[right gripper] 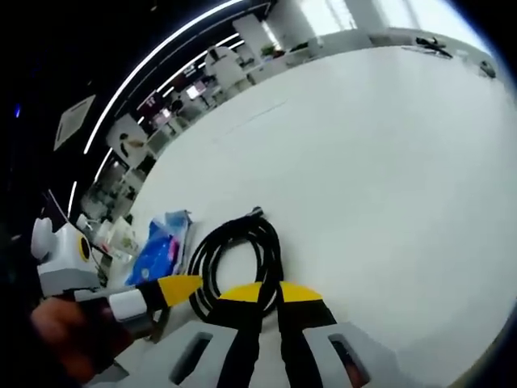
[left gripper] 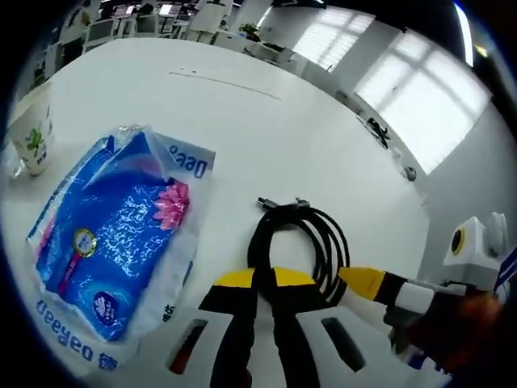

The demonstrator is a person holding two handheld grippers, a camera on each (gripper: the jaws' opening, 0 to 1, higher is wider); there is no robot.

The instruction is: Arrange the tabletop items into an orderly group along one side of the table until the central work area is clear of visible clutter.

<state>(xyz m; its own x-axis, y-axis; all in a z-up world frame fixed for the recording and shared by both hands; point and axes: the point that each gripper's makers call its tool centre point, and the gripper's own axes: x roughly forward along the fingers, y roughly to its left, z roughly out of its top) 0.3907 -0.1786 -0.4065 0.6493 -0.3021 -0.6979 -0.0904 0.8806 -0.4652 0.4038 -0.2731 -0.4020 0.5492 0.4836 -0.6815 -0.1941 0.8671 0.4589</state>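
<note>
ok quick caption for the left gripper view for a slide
Left hand-held gripper shut on a coiled black cable beside a blue tissue pack on the white table.

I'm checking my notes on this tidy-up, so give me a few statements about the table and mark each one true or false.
1. A coiled black cable lies on the white table. True.
2. The blue tissue pack is stacked on the cable. False: it lies beside it, apart.
3. A paper cup stands past the pack, upright. True.
4. The left gripper holds the cup. False: its jaws are at the cable's near edge.
5. The right gripper is at the cable too. True.
</note>
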